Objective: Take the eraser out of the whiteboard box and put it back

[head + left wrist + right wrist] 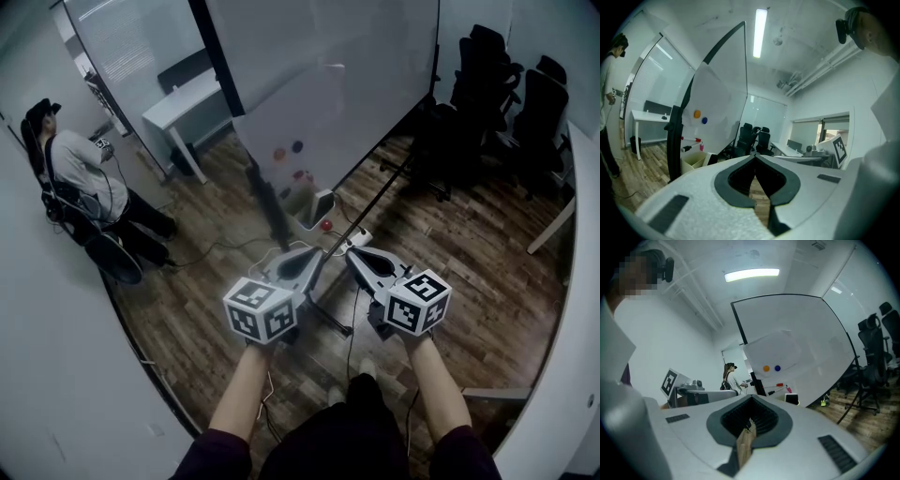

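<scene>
A small white whiteboard box (315,208) hangs at the foot of the whiteboard (309,122), under its coloured magnets. A dark block sits at the box's right side; I cannot tell whether it is the eraser. Both grippers are held side by side, level, pointing at the board from a short way off. My left gripper (314,251) is shut and holds nothing. My right gripper (352,253) is also shut and holds nothing. The left gripper view has the box (696,161) low on the left, beyond the shut left gripper (754,155). In the right gripper view the box (791,399) lies just right of the shut right gripper (751,397).
The board's black stand (267,202) and its floor legs lie just ahead of the grippers, with cables and a power strip (358,238) on the wooden floor. A person (80,178) stands at the left, a white desk (187,103) behind, office chairs (506,94) at the right.
</scene>
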`<action>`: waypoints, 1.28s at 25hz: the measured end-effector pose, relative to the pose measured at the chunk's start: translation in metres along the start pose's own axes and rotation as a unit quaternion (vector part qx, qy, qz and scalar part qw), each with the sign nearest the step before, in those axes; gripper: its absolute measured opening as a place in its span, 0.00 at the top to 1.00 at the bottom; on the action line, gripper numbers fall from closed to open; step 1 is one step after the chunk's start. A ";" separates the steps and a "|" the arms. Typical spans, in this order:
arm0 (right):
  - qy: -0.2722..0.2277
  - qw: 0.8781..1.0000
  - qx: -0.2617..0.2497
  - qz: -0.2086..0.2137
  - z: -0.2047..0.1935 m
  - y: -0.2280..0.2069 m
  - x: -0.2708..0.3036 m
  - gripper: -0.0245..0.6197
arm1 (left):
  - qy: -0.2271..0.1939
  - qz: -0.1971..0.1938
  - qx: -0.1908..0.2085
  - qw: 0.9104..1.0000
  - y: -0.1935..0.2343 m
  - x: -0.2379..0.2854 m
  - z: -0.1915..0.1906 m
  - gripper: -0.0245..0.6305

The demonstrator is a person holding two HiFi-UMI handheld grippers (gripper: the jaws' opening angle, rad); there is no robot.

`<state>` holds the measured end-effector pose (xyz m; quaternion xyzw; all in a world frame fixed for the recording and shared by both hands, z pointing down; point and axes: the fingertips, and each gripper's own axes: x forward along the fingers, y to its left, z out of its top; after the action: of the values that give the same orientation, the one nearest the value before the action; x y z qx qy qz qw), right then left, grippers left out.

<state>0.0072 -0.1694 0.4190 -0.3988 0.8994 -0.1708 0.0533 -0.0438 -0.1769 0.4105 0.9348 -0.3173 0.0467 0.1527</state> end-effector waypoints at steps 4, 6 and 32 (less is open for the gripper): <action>0.004 1.000 0.003 0.005 0.001 -0.014 0.011 0.96 | 0.003 0.005 -0.003 1.000 0.012 0.014 0.000 0.96; 0.007 1.000 0.004 0.007 0.003 -0.025 0.017 0.96 | 0.004 0.008 -0.005 1.000 0.018 0.024 0.001 0.96; 0.043 0.997 0.015 0.069 0.006 -0.120 0.101 0.96 | 0.011 0.078 -0.029 0.996 0.094 0.095 -0.001 0.96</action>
<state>0.0240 -0.3200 0.4594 -0.3275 0.9235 -0.1970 0.0319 -0.0256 -0.3027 0.4528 0.9018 -0.3886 0.0596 0.1796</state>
